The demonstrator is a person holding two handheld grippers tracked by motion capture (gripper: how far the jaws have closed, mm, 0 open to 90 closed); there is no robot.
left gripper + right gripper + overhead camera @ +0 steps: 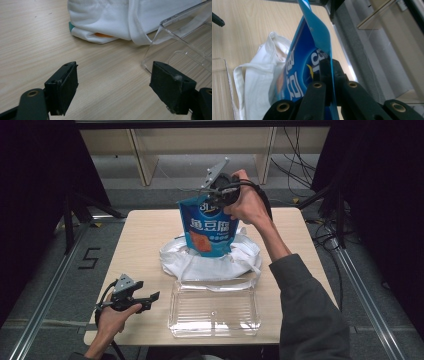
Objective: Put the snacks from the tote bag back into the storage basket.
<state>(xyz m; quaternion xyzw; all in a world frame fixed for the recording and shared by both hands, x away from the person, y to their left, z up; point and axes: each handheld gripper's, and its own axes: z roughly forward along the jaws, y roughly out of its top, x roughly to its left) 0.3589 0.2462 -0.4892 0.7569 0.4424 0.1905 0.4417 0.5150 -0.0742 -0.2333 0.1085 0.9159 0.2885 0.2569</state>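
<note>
A blue snack pouch (209,226) with white lettering hangs upright over a white cloth bag (215,262), its lower end inside the bag's mouth. My right gripper (216,194) is shut on the pouch's top edge, and in the right gripper view the black jaws pinch the blue pouch (312,50) above the white bag (259,82). My left gripper (150,299) rests at the table's front left, open, nothing between its fingers (63,87). It faces the white bag (105,20) and a clear plastic tray (180,42).
The clear plastic tray (215,312) lies on the wooden table (145,240) in front of the bag. Something orange and teal (100,35) peeks from under the bag. Dark stands and cables flank the table; wooden shelving stands behind.
</note>
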